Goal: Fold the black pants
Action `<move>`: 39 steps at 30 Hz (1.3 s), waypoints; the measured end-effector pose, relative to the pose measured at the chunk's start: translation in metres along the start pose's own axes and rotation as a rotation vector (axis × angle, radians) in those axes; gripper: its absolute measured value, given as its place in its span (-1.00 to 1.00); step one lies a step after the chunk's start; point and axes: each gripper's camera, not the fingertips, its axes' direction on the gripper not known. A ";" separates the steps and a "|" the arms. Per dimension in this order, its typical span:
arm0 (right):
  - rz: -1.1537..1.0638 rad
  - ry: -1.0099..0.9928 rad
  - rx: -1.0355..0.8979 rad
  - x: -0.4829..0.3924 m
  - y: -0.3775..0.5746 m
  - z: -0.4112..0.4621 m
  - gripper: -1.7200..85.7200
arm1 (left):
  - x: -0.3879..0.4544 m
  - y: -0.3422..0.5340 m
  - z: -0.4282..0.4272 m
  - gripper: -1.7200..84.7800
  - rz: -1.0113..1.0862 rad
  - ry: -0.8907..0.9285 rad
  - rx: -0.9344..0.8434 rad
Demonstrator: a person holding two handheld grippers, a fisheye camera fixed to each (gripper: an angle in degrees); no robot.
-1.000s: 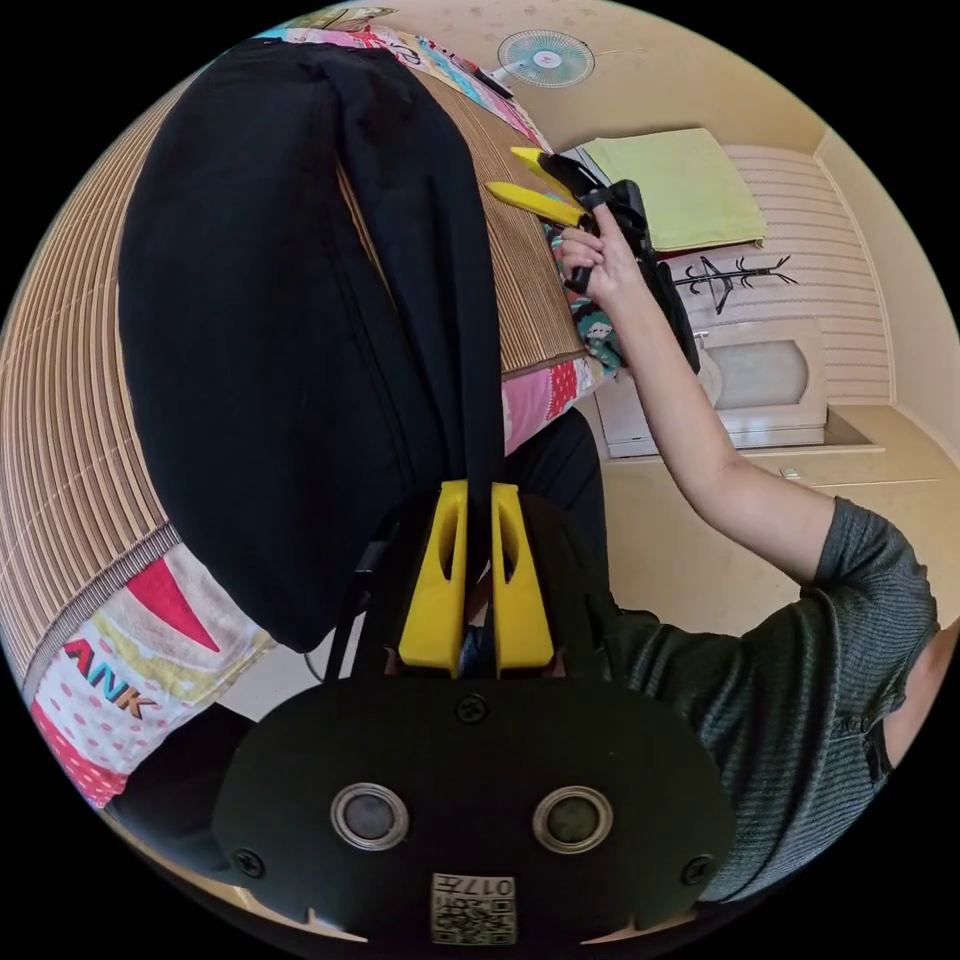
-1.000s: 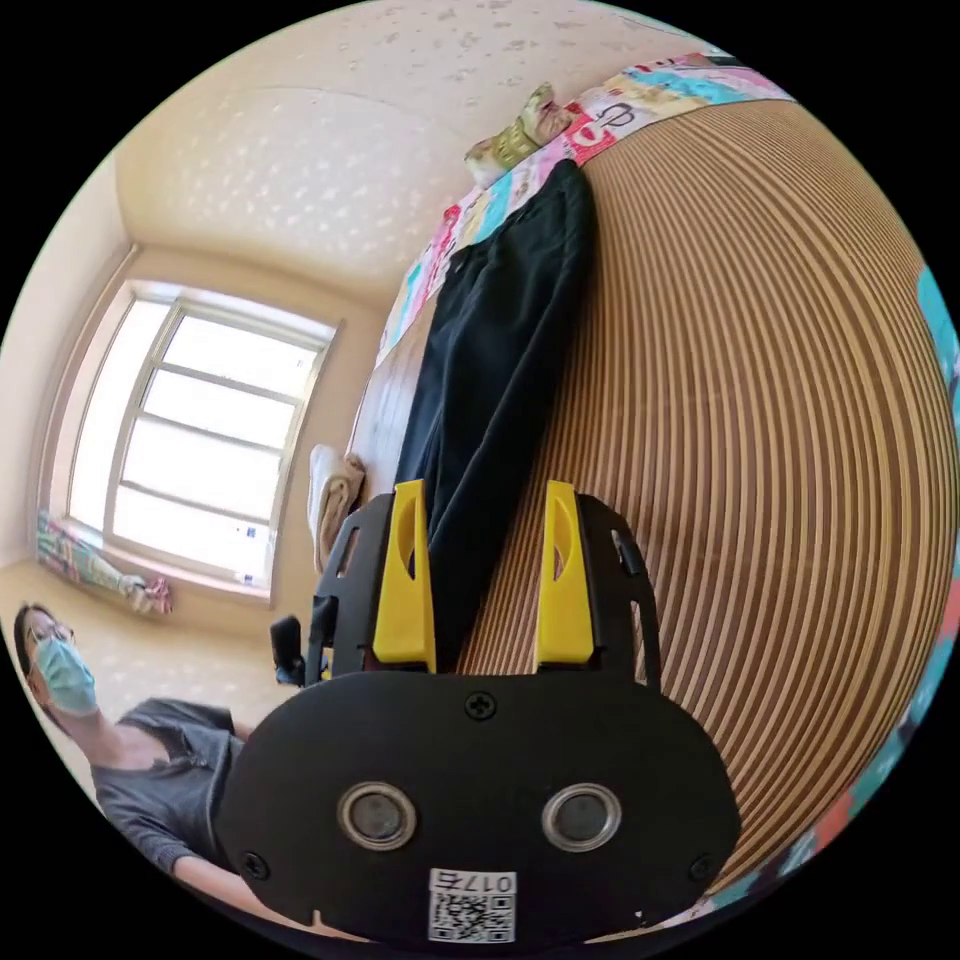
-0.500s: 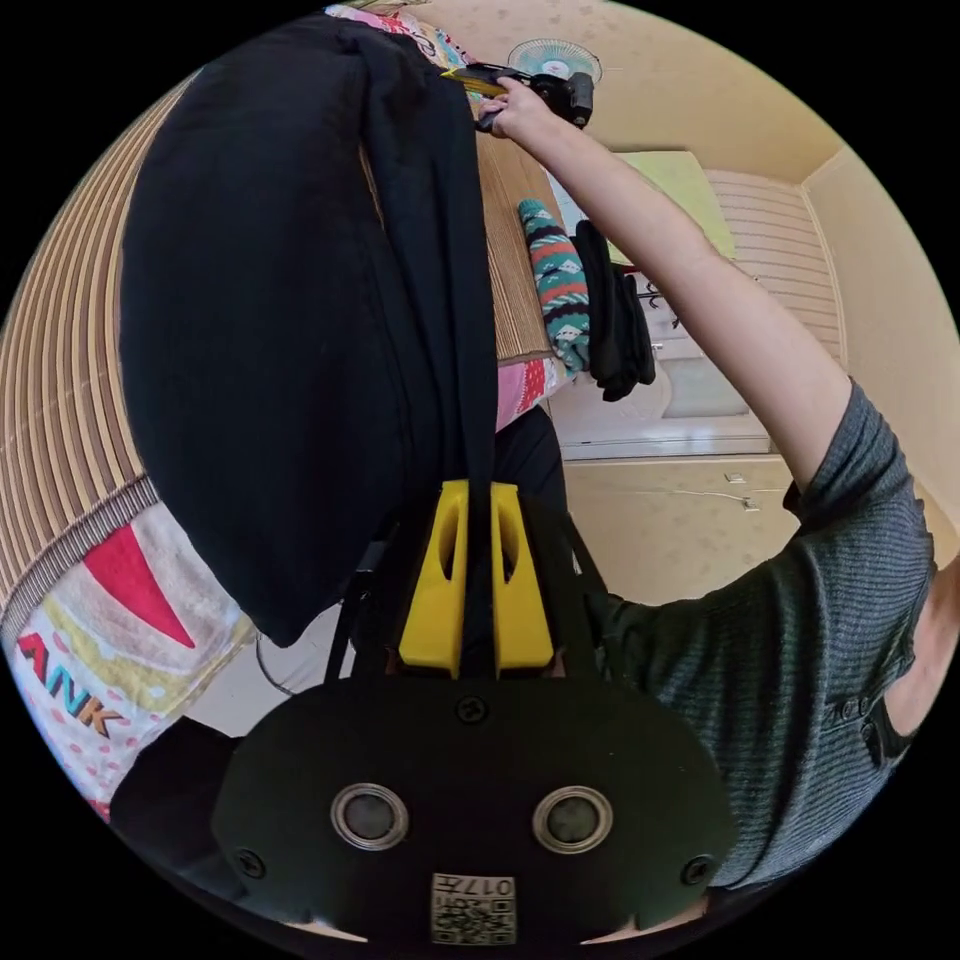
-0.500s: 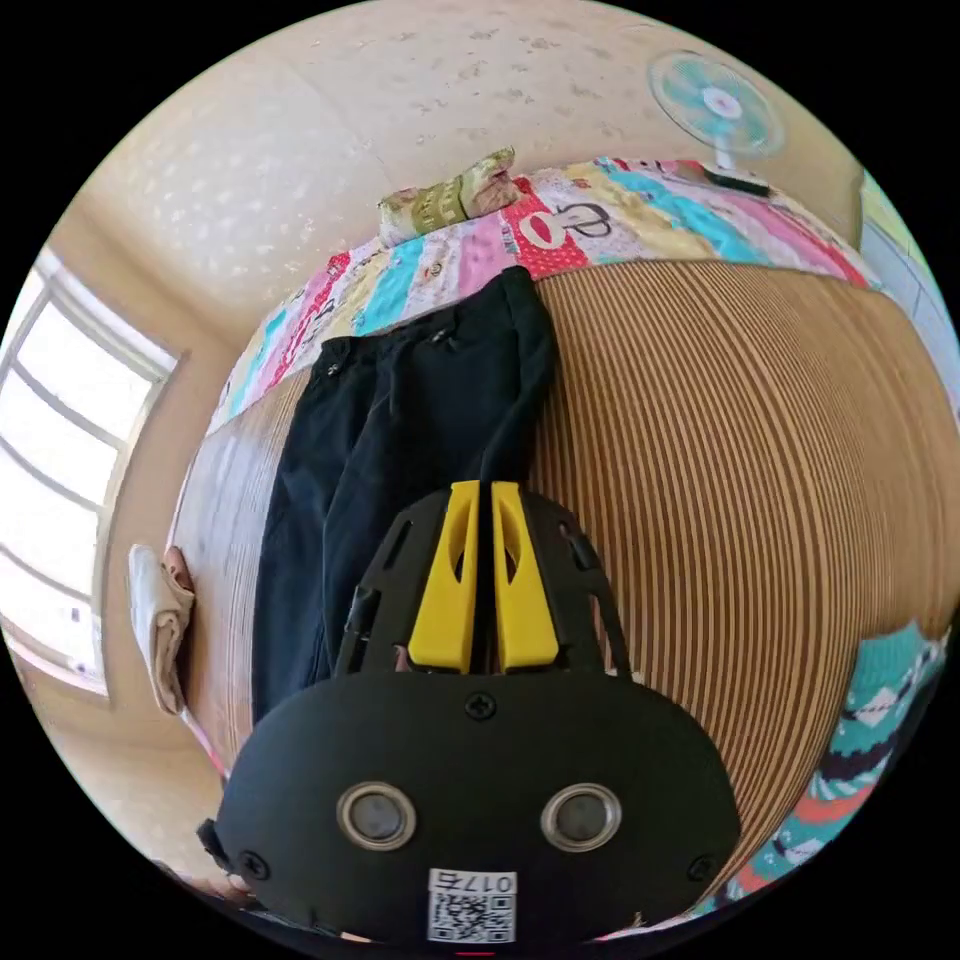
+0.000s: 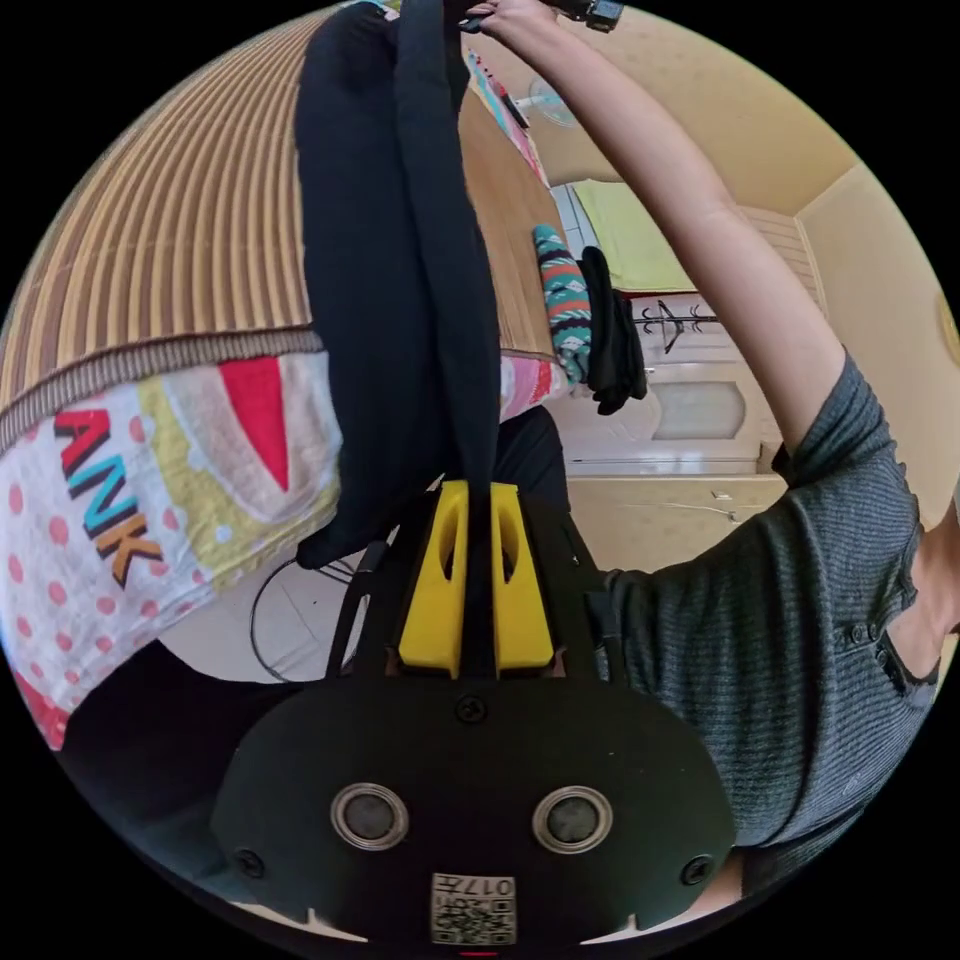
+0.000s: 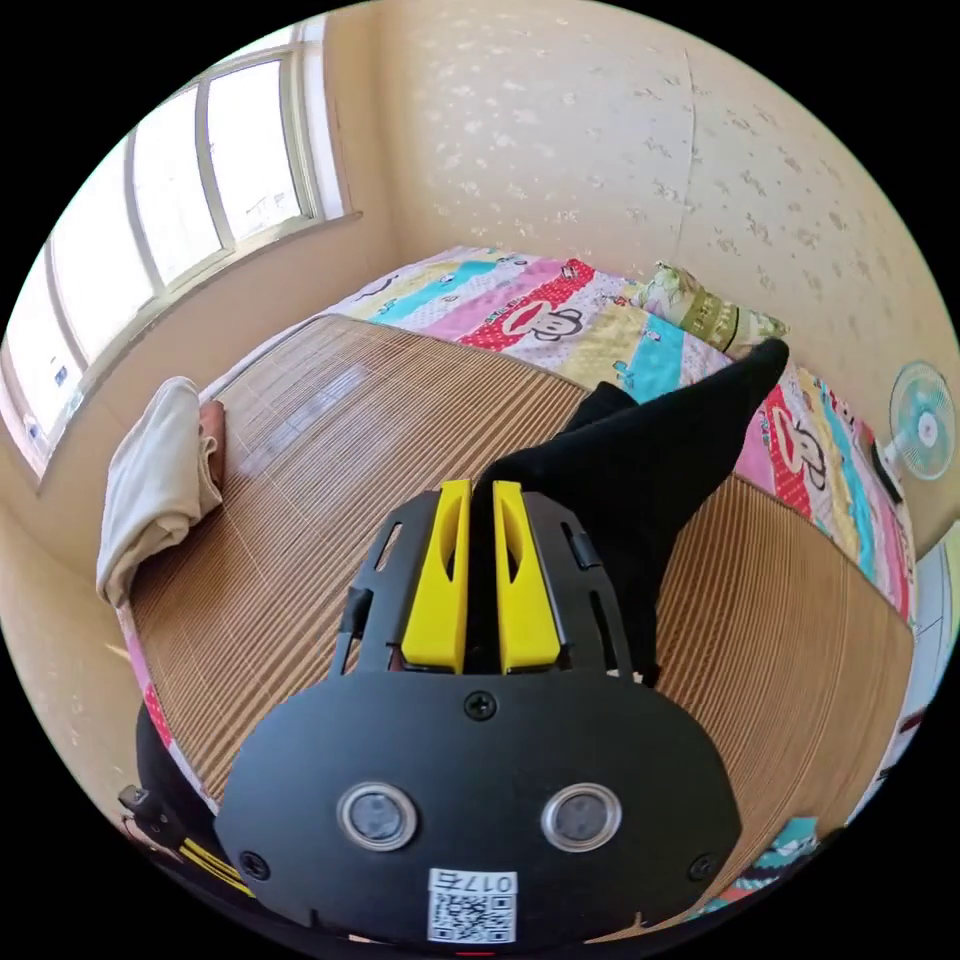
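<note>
The black pants (image 5: 400, 250) hang as a long doubled strip above the bed. In the left gripper view, my left gripper (image 5: 480, 490) is shut on their lower end. The strip runs up to the person's hand (image 5: 510, 15) at the top edge. In the right gripper view, my right gripper (image 6: 482, 487) is shut on the black pants (image 6: 650, 460), and the cloth trails from its jaws over the bamboo mat (image 6: 330, 470) toward the far side of the bed.
A patterned sheet (image 5: 150, 480) covers the bed's edge under the mat. Folded patterned and black clothes (image 5: 590, 310) lie at the mat's edge. A folded white cloth (image 6: 150, 480), a pillow (image 6: 700, 310) and a fan (image 6: 920, 420) are around the bed. The person's grey-sleeved arm (image 5: 760, 330) reaches up.
My right gripper, open beside the pants a second ago, has shut on them and risen, lifting the pants off the mat. My left gripper has kept its hold.
</note>
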 end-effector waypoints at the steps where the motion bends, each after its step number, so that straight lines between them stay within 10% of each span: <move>1: 0.028 -0.019 0.012 0.003 0.005 0.001 -0.88 | -0.003 0.002 0.002 -0.86 -0.018 -0.014 -0.005; 12: 0.095 -0.254 0.026 0.024 0.234 -0.080 -0.90 | 0.014 -0.009 0.024 -0.88 -0.019 -0.048 -0.073; 18: 0.175 -0.324 -0.015 0.029 0.371 -0.153 -0.89 | 0.044 0.008 0.007 -0.95 0.268 0.311 0.003; 22: 0.219 -0.311 -0.059 0.038 0.414 -0.182 -0.86 | 0.004 0.017 0.034 -0.95 -0.109 -0.158 -0.148; 39: 0.233 -0.409 -0.287 0.047 0.425 -0.177 -0.71 | 0.127 0.011 0.001 -0.73 0.081 -0.270 0.350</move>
